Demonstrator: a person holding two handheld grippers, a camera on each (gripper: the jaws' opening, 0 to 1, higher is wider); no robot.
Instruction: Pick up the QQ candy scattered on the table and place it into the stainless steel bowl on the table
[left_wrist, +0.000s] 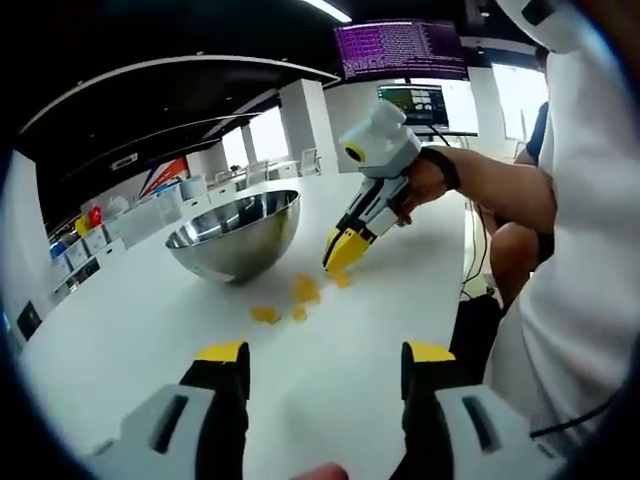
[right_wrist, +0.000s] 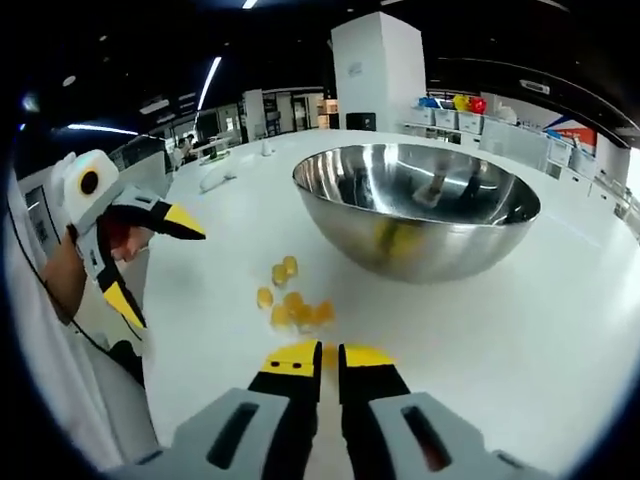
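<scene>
My right gripper (right_wrist: 330, 358) is pinched on a yellow candy (right_wrist: 329, 355) by the bowl (right_wrist: 420, 215). My left gripper (left_wrist: 325, 365) is wide.

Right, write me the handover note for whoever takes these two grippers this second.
Left gripper: open, held above the white table, holding nothing.
Right gripper: jaws nearly together, tips down at the near edge of the candy pile; something orange shows between them, but whether they grip a piece cannot be told.
Yellow-orange QQ candies: small cluster loose on the table in front of the round stainless steel bowl, apart from it.
Done: cannot tell whether any candy is in the bowl.
Left: lift the candies and drop them into the bowl, piece by piece.
</scene>
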